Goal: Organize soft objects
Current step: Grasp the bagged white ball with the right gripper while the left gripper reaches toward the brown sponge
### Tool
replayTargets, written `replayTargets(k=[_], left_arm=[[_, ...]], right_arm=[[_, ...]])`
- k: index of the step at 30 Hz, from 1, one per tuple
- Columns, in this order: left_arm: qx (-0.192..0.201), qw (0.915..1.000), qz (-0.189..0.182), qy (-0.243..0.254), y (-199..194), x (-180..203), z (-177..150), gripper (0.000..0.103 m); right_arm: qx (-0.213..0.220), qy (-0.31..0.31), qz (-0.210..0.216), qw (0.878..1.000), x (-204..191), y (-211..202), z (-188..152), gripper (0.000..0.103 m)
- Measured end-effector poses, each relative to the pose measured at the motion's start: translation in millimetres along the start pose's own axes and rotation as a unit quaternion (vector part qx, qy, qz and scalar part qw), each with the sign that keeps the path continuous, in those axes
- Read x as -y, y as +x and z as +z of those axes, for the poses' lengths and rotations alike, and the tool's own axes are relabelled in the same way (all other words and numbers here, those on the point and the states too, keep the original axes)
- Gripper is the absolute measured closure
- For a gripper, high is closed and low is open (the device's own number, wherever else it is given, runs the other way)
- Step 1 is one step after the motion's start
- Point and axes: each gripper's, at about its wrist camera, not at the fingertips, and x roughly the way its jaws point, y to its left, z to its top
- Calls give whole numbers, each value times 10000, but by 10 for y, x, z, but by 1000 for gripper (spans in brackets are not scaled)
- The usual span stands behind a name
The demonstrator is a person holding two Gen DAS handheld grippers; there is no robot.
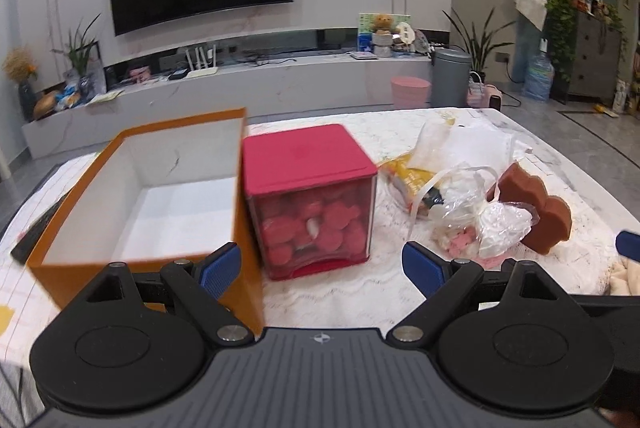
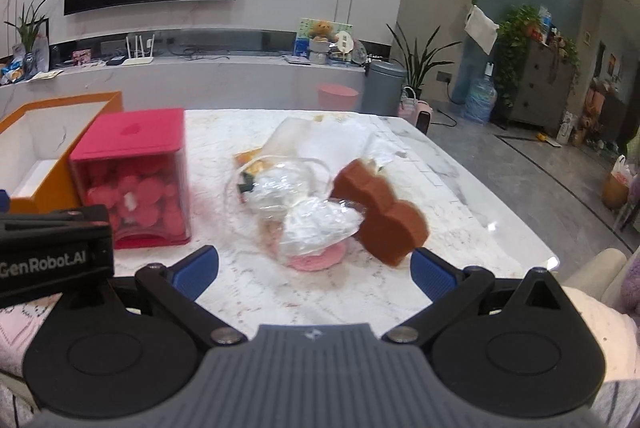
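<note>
Soft objects lie on the marble table (image 1: pixel 560 156), to the right of two boxes. I count one brown sponge (image 1: pixel 536 212) with a wavy outline, thick and standing on its edge, leaning against a heap of clear plastic bags (image 1: pixel 476 204). The number of bags I cannot tell exactly, because they are crumpled together; one of them holds something yellow (image 1: pixel 408 168). One flat pink round pad (image 2: pixel 318 260) shows under the bags in the right wrist view, close to the sponge (image 2: pixel 380 212).

One orange box (image 1: pixel 148 188) is open, with white inner walls. Just beside it on its right stands one red box (image 1: pixel 312 204) with a red lid and a clear front, and many round red pieces are visible inside; they are too many and too blurred to count. In the right wrist view this red box (image 2: pixel 136 180) stands well apart from the bags (image 2: pixel 304 204).

Two grippers are in view. The left gripper (image 1: pixel 320 268) has its blue fingers (image 1: pixel 220 270) spread wide and holds nothing; it is in front of the red box. The right gripper (image 2: pixel 314 270) is also wide apart and holds nothing, with the pink pad and the sponge just ahead of it.
</note>
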Motion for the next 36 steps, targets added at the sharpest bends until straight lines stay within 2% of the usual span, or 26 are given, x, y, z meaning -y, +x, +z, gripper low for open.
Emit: replayTargets(k=[5, 9, 11, 13, 15, 17, 21, 23, 27, 29, 31, 33, 35, 36], left_arm=[[-36, 9995, -142, 287, 221, 73, 168, 0], [65, 9988, -264, 410, 360, 23, 227, 0], [165, 9990, -212, 368, 402, -18, 206, 0], [164, 9987, -302, 377, 459, -62, 179, 0], [71, 9980, -442, 445, 527, -97, 162, 0], [77, 9981, -409, 449, 562, -123, 145, 0], [109, 9979, -549, 318, 559, -181, 109, 0], [98, 9981, -553, 251, 565, -214, 85, 0], [113, 9976, -618, 275, 562, -263, 30, 0], [213, 9975, -573, 351, 525, -250, 23, 0], [298, 9976, -484, 400, 498, -232, 19, 0], [303, 9975, -445, 448, 493, -215, 14, 0], [246, 9973, -503, 467, 486, -201, -11, 0], [237, 9973, -511, 480, 482, -200, -22, 0]], right_arm=[[270, -179, 351, 9989, 117, 9, 75, 3], [150, -320, 600, 9976, 149, 160, 205, 3], [20, -667, 785, 9947, 134, 273, 274, 7], [-62, -906, 787, 9927, 112, 386, 325, 15], [-147, -1042, 886, 9905, 96, 519, 383, 15], [-247, -1257, 958, 9871, 37, 655, 440, 15], [-471, -2068, 1079, 9713, -166, 992, 543, 20], [-613, -2270, 1015, 9667, -259, 1191, 595, 20], [-919, -2350, 744, 9648, -355, 1561, 623, 20], [-1055, -2332, 757, 9637, -354, 1632, 580, 20], [-1017, -2379, 844, 9623, -360, 1624, 549, 20], [-980, -2592, 950, 9561, -393, 1627, 501, 20], [-1147, -2758, 899, 9501, -412, 1681, 443, 20], [-1245, -2830, 889, 9469, -420, 1709, 401, 24]])
